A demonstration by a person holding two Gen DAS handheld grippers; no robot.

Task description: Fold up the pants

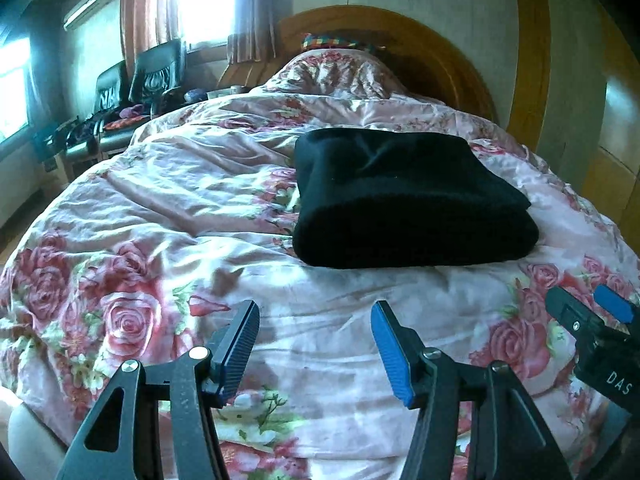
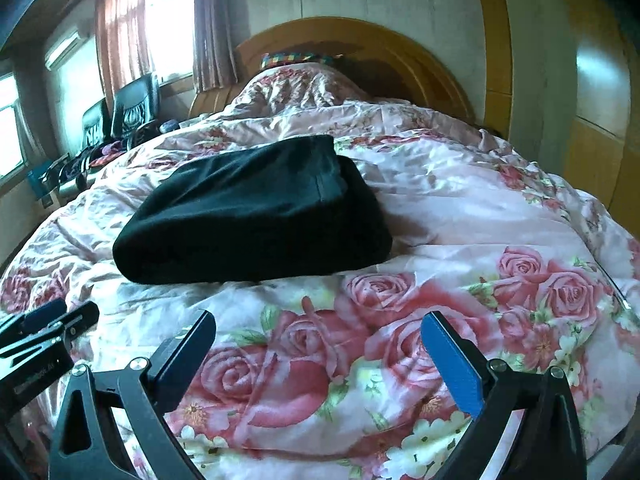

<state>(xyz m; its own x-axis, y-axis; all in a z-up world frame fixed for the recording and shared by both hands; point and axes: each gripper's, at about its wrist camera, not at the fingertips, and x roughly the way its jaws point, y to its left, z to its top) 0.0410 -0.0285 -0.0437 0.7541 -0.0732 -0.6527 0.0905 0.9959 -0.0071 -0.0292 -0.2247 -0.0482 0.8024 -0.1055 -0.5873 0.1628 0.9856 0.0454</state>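
Observation:
The black pants [image 1: 404, 200] lie folded in a thick rectangular bundle on the floral bed cover [image 1: 160, 240]. They also show in the right wrist view [image 2: 256, 212], left of centre. My left gripper [image 1: 316, 312] is open and empty, held over the cover in front of the bundle. My right gripper [image 2: 318, 322] is open and empty, also in front of the bundle and apart from it. The right gripper shows at the right edge of the left wrist view [image 1: 592, 304]; the left gripper shows at the left edge of the right wrist view [image 2: 52, 316].
A wooden headboard [image 1: 440, 52] stands behind the pillows [image 1: 336, 72] at the far end. Black chairs [image 1: 132, 84] with clutter stand by the window at left. A wooden wardrobe [image 1: 600, 120] is on the right. The bed cover [image 2: 440, 280] spreads wide around the bundle.

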